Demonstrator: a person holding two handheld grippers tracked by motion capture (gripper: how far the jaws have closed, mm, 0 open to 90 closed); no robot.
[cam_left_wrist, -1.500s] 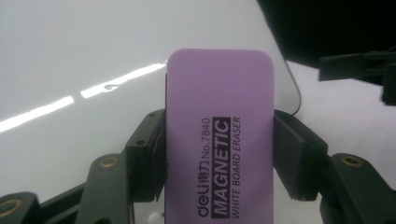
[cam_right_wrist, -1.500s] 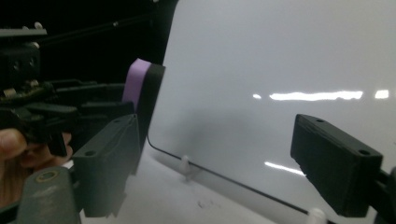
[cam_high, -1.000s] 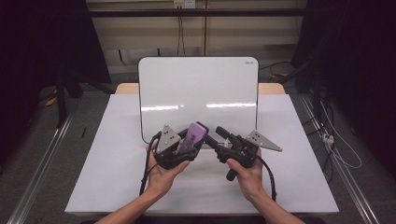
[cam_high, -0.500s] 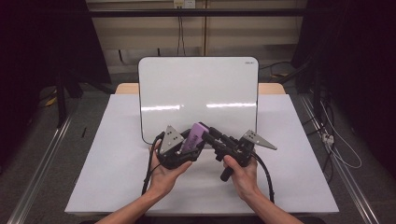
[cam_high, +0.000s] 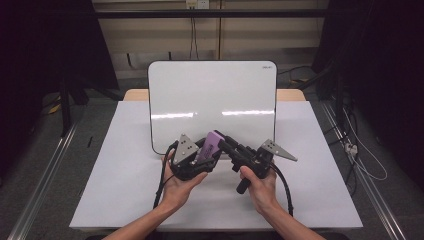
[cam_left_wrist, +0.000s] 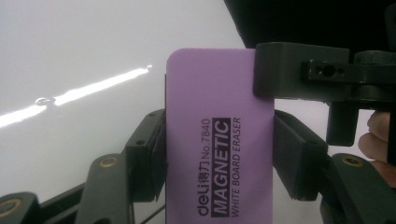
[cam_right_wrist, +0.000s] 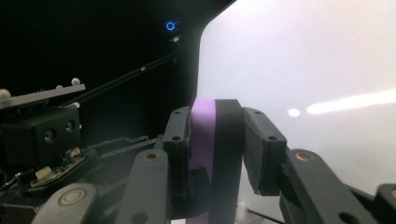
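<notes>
Both tools pinch 1 purple eraser (cam_high: 209, 145): left tool (cam_left_wrist: 219, 154) across its long edges, right tool (cam_right_wrist: 216, 149) (jaws just closing) across its faces; whiteboard (cam_high: 212, 95) just beyond.

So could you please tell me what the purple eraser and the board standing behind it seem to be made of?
The purple eraser looks like matte plastic or dense foam, its face smooth with printed lettering; in the right gripper view a black layer backs it, probably felt, though that is unclear. The whiteboard has a glossy white coated face that mirrors the ceiling lights as bright streaks; its thin dark rim may be plastic.
</notes>
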